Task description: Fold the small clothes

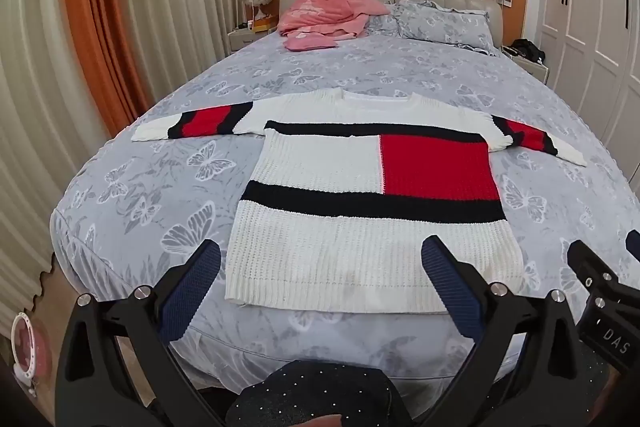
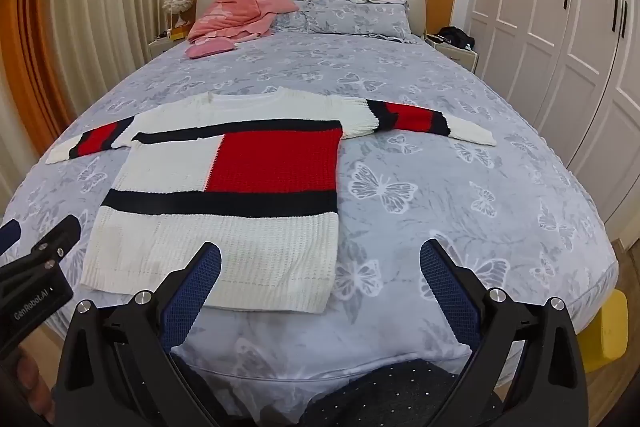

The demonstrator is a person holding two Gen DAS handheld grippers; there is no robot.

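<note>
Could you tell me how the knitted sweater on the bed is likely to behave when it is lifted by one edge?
The sweater looks like a chunky, loose knit, so it will probably drape limply. Its spread sleeves would likely dangle. The ribbed texture should grip the tool pads rather than slip.

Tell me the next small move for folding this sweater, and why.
Probably reach the left gripper out to the left sleeve and pinch its cuff to fold it across the body. The sweater lies flat on the bed with both sleeves spread wide, nothing folded yet, and both the left and right gripper hang open and empty near the hem.
</note>
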